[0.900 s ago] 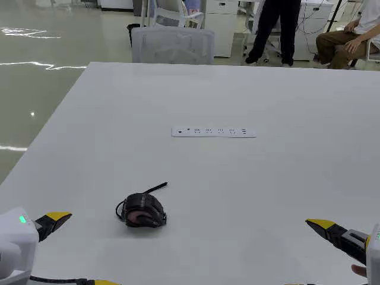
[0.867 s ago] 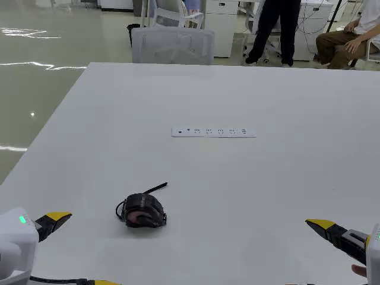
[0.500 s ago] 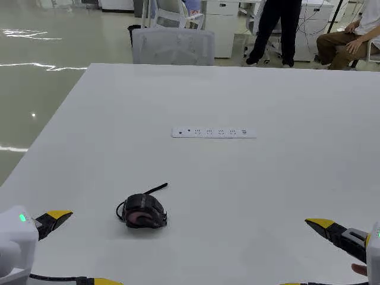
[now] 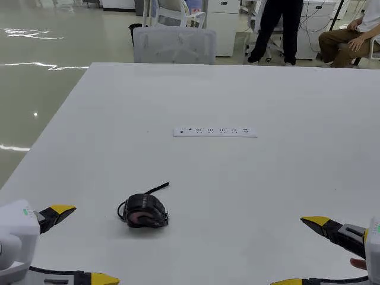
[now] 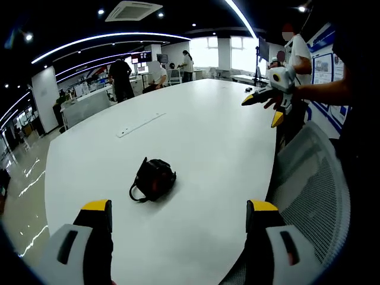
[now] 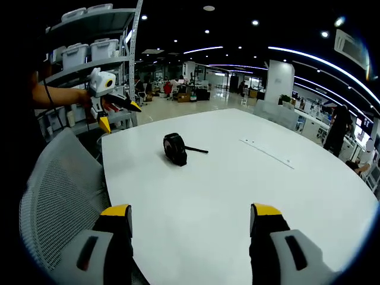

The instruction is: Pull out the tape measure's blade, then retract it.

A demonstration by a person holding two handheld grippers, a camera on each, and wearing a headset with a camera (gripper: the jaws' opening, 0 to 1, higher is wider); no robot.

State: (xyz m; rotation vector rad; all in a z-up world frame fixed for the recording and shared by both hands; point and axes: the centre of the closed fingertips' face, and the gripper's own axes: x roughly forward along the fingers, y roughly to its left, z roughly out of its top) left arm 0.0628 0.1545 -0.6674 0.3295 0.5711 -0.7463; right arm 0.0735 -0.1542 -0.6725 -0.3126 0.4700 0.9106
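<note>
White table (image 4: 237, 95) bears the tape measure (image 4: 143, 211), left claw (image 5: 178, 205) and right claw (image 6: 190, 209) gaping wide.

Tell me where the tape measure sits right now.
In the head view, the tape measure lies on the table, nearer and left of the power strip, right of the left claw.

Smooth matt white tabletop (image 4: 267, 190), dark plastic tape measure (image 4: 143, 211), glossy floor (image 4: 41, 65), mesh chair back (image 4: 173, 46)
</note>
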